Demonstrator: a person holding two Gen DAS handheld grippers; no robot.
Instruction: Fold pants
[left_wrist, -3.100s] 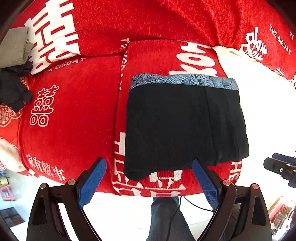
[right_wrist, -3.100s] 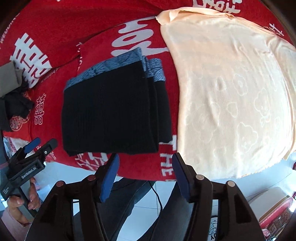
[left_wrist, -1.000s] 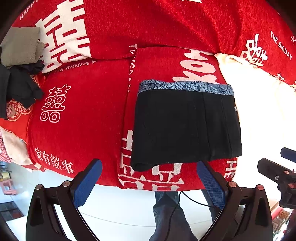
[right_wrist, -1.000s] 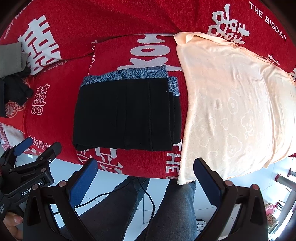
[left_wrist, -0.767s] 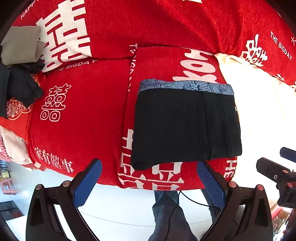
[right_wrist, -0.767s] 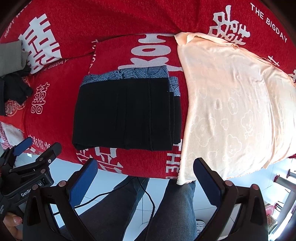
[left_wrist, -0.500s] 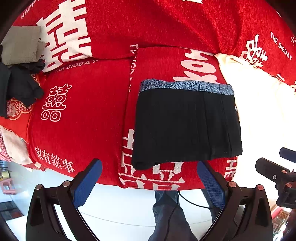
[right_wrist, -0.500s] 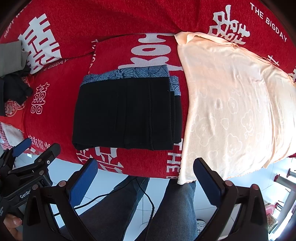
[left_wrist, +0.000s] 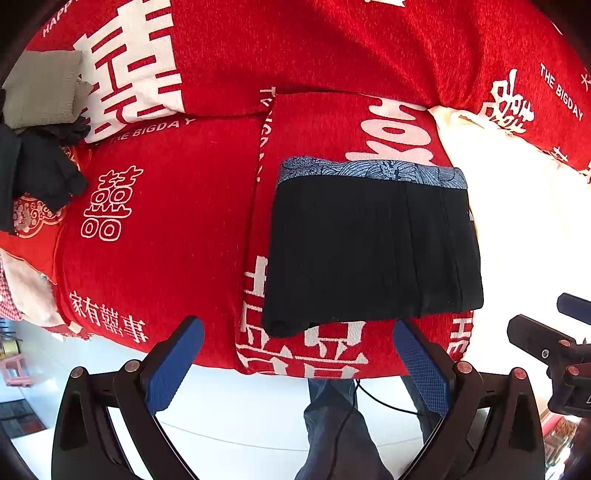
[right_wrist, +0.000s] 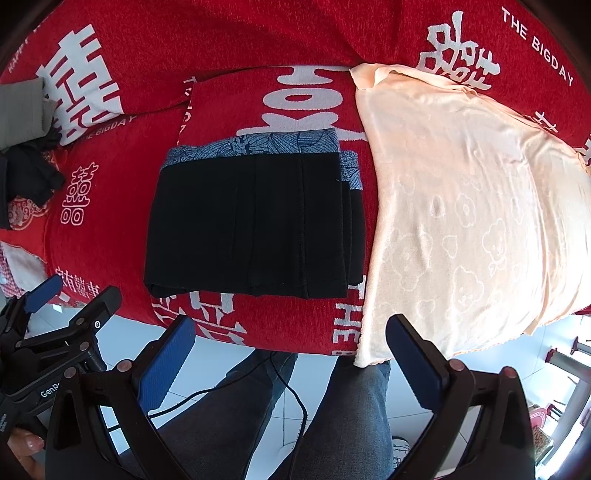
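On the red sofa cover (left_wrist: 166, 206), soft, limp black pants (left_wrist: 369, 254) lie folded; take their near edge; left claw (left_wrist: 295, 365) and right claw (right_wrist: 291, 362) gape empty.

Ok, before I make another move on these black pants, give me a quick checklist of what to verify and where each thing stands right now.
1. Left gripper open and empty: ok.
2. Right gripper open and empty: ok.
3. Both grippers clear of the black pants, held back off the front edge: ok.
4. Pants folded into a compact rectangle, patterned blue waistband along the far edge: ok.
5. Layers squared up: not ok, lower layers stick out on the side toward the peach blanket.
6. Fold flat underneath: cannot tell, hidden.
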